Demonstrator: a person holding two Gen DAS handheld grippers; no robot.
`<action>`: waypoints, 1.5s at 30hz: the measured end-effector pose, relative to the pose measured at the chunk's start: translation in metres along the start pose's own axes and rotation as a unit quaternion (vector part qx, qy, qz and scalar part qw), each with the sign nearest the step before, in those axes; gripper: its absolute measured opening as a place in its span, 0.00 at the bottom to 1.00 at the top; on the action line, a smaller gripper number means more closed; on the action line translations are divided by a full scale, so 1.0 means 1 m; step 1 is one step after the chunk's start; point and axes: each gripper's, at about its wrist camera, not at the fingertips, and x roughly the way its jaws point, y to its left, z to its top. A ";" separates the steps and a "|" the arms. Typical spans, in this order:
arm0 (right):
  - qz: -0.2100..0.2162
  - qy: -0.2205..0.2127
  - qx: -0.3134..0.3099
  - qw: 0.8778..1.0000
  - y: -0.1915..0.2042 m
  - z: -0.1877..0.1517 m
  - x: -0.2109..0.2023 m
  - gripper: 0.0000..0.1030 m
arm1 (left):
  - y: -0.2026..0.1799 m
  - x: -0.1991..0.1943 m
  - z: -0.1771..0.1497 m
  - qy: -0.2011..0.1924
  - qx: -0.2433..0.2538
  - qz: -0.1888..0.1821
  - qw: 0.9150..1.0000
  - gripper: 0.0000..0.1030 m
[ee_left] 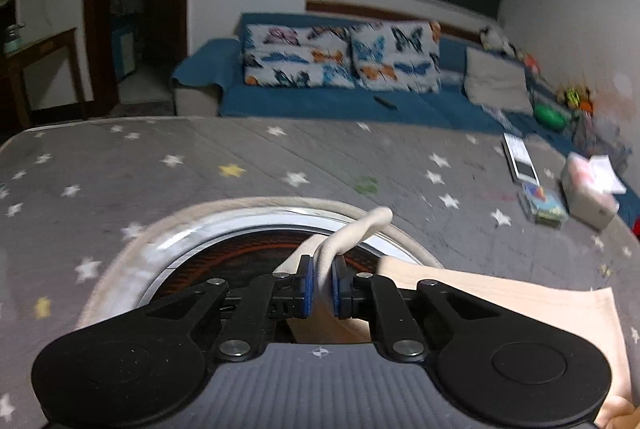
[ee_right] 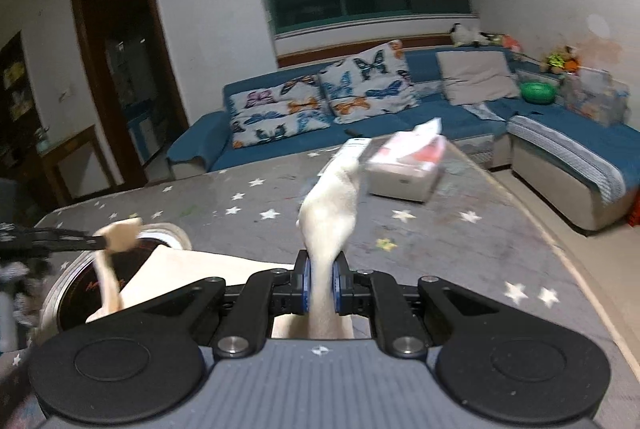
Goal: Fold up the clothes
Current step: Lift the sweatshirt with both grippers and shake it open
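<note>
Two tongs are in use, one per hand. The left tongs (ee_left: 322, 285) are pinching one bunched fold of the cream garment (ee_left: 500, 309) between their two blue pads (ee_left: 307, 285); a twisted strip of the fabric rises out of the grip and curls away. The right tongs (ee_right: 321, 285) are likewise pinching one thick fold of the same garment, which stands up from the grip in a blurred column. The garment is lifted at these two points; the rest of it lies spread on the grey star-patterned bench (ee_left: 240, 165), and one round printed graphic (ee_left: 256, 249), dark with orange lines and a pale ring, shows on it. In the right wrist view the left tongs appear at the left edge, gripping a cream corner. Three other items sit at the far right of the bench: one white tissue box (ee_right: 404, 169), one colourful small box (ee_left: 544, 205) and one flat white device (ee_left: 522, 161). Behind the bench stands one blue sofa (ee_right: 460, 117) carrying two butterfly-print cushions (ee_right: 280, 113) and one plain grey cushion (ee_right: 476, 77).
</note>
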 end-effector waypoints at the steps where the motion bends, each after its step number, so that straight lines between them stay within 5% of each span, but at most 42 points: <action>1: -0.005 -0.003 0.005 1.000 -0.004 -0.002 -0.005 0.09 | 0.008 -0.009 -0.001 -0.005 -0.008 0.002 1.000 0.10; 9: -0.031 -0.006 0.032 0.999 -0.033 -0.021 -0.035 0.09 | 0.073 -0.086 -0.030 -0.043 -0.066 0.026 0.997 0.10; 16: -0.036 0.027 0.056 0.997 -0.043 -0.045 -0.030 0.11 | 0.107 -0.127 -0.073 -0.037 -0.099 0.054 0.993 0.10; 19: -0.032 0.041 0.062 0.997 -0.041 -0.051 -0.021 0.12 | 0.113 -0.131 -0.087 -0.026 -0.110 0.059 0.992 0.10; 23: -0.026 0.053 0.045 0.997 -0.031 -0.051 -0.005 0.28 | 0.116 -0.126 -0.095 -0.011 -0.122 0.065 0.990 0.10; 30: -0.046 0.086 -0.001 0.995 -0.015 -0.051 0.042 0.30 | 0.117 -0.120 -0.100 -0.009 -0.123 0.071 0.990 0.10; 33: -0.062 0.101 -0.016 0.993 -0.013 -0.054 0.060 0.26 | 0.120 -0.120 -0.100 -0.010 -0.126 0.074 0.989 0.10; 36: -0.062 0.095 -0.027 0.993 -0.014 -0.055 0.058 0.06 | 0.124 -0.124 -0.099 -0.015 -0.130 0.078 0.988 0.09; 45: -0.035 0.016 0.020 0.999 -0.040 -0.041 -0.012 0.04 | 0.128 -0.150 -0.107 -0.023 -0.134 0.080 0.987 0.09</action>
